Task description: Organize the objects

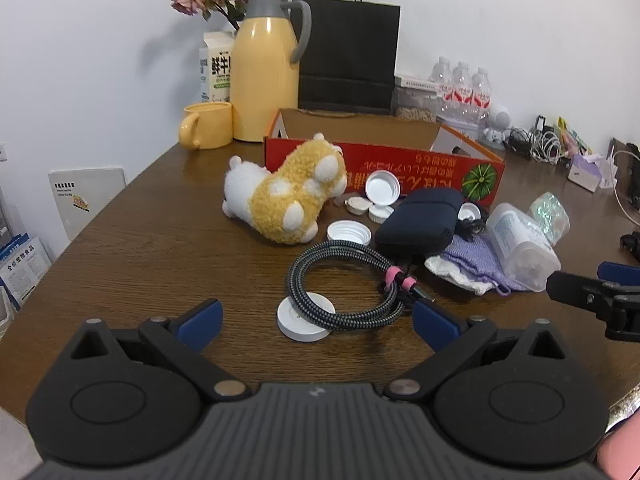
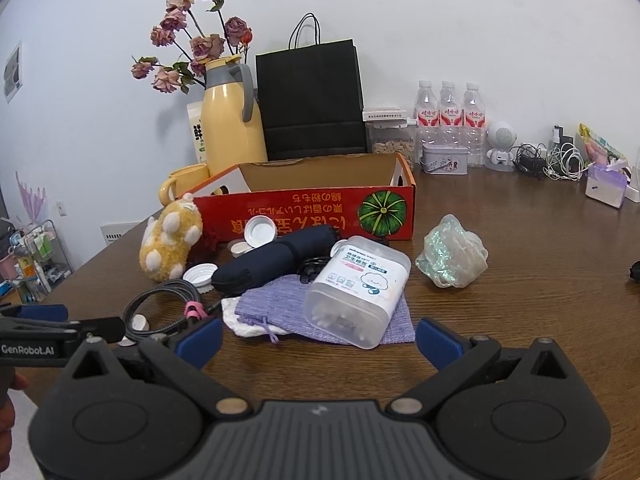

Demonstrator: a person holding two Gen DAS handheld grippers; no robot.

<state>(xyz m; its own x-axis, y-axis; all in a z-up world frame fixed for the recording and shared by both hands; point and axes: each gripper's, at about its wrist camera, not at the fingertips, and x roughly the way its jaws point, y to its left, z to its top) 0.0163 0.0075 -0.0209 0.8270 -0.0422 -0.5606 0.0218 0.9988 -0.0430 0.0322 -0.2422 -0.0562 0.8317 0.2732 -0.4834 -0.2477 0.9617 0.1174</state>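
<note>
We take the red cardboard box point(image 2: 316, 212) as our landmark. Our left gripper point(image 1: 316, 320) hovers in front of it, jaws spread wide and holding nothing; the coiled braided cable point(image 1: 344, 284) and a white puck point(image 1: 304, 322) lie between the blue fingers. Our right gripper point(image 2: 318, 338) is also wide open and empty, just before the cotton swab container point(image 2: 356, 288), which lies on a purple cloth pouch point(image 2: 280, 308) in front of the box.

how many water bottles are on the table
3 clear plastic water bottles with red labels stand in a row against the back wall, right of the black paper bag: left, middle, right. None appear hidden.
</note>
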